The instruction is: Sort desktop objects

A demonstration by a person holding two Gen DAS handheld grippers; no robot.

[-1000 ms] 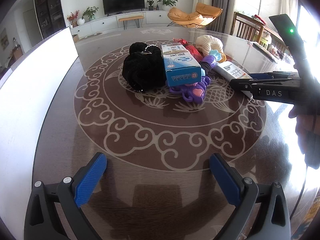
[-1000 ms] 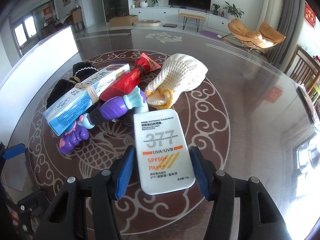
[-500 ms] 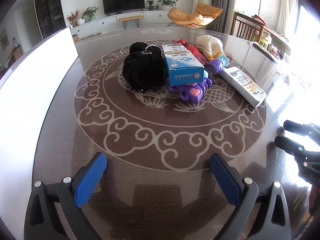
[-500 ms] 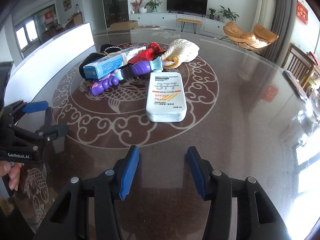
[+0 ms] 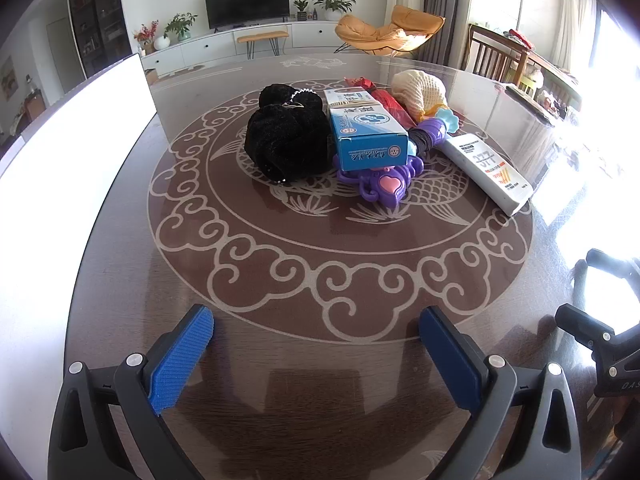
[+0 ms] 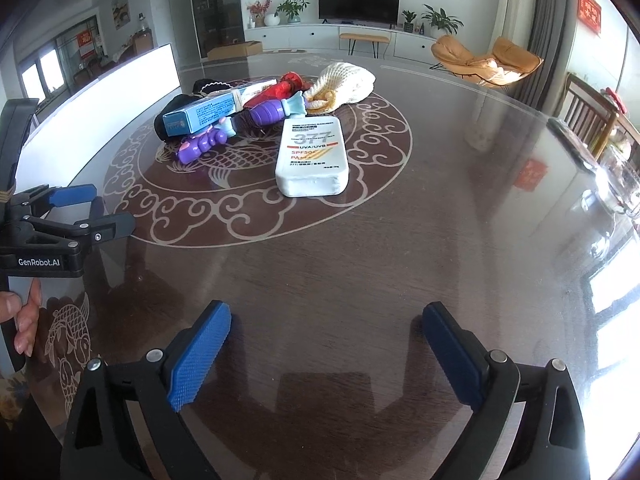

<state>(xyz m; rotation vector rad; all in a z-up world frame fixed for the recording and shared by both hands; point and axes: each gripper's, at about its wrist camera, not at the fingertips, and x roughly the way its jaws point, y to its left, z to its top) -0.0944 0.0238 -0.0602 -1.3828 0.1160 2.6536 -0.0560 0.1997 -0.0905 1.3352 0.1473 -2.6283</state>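
Surface: dark glossy round table (image 6: 400,260) with pale scroll-and-fish inlay; living room behind, TV and orange chair at the far wall.
Right gripper (image 6: 326,346): jaws opening, spread wide, nothing between the blue pads, bare tabletop under them.
Left gripper (image 5: 316,350): jaws wide apart, empty, over bare table; a hand (image 6: 18,320) grips its handle in the right wrist view.
Sunscreen bottle (image 6: 312,160): white, flat on the table, apart from the right gripper, at the near edge of the pile.
Purple toy (image 5: 384,180): just beside the bottle, partly under the blue box (image 5: 368,140).
Black fabric bundle (image 5: 288,136): touching the box on its left.
Red packet (image 6: 280,90): behind the box, mostly hidden.
Cream knit item (image 6: 344,80): far side of pile.
White panel (image 5: 72,140): upright along the table's left edge.
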